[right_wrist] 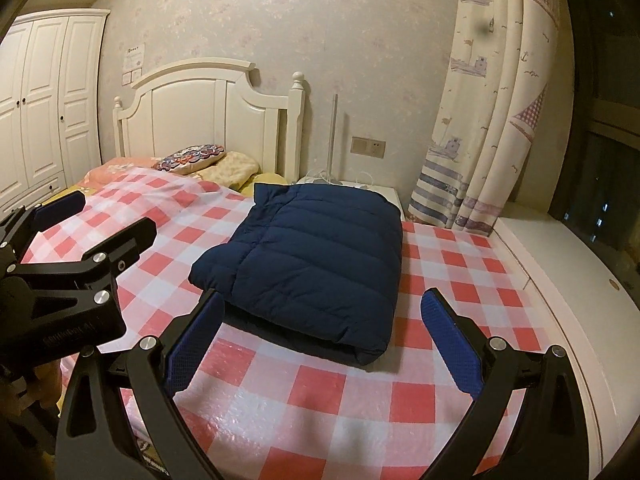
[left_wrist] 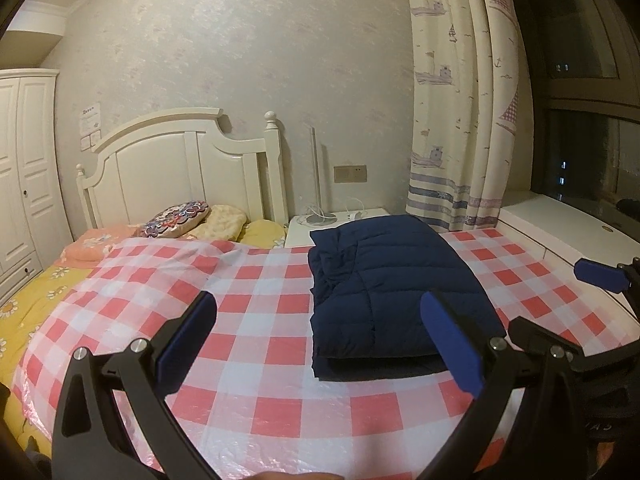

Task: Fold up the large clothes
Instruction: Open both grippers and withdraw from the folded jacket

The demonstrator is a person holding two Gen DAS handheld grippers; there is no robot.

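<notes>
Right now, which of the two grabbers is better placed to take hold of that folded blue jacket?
Probably the right gripper. The folded navy jacket lies straight ahead between its open fingers in its own view. The left gripper, also open, points mostly at bare checkered cloth, with the jacket off towards its right finger.

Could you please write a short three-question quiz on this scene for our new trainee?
1. True or false: the jacket lies folded on the checked sheet.
2. The left tool is: A) open and holding nothing, B) shut on the jacket, C) shut on the pillow.
3. Fill in: at the head of the bed, beside the headboard, stands a white ____ with a lamp.

Key:
1. True.
2. A; the right tool is open too.
3. Nightstand.
</notes>
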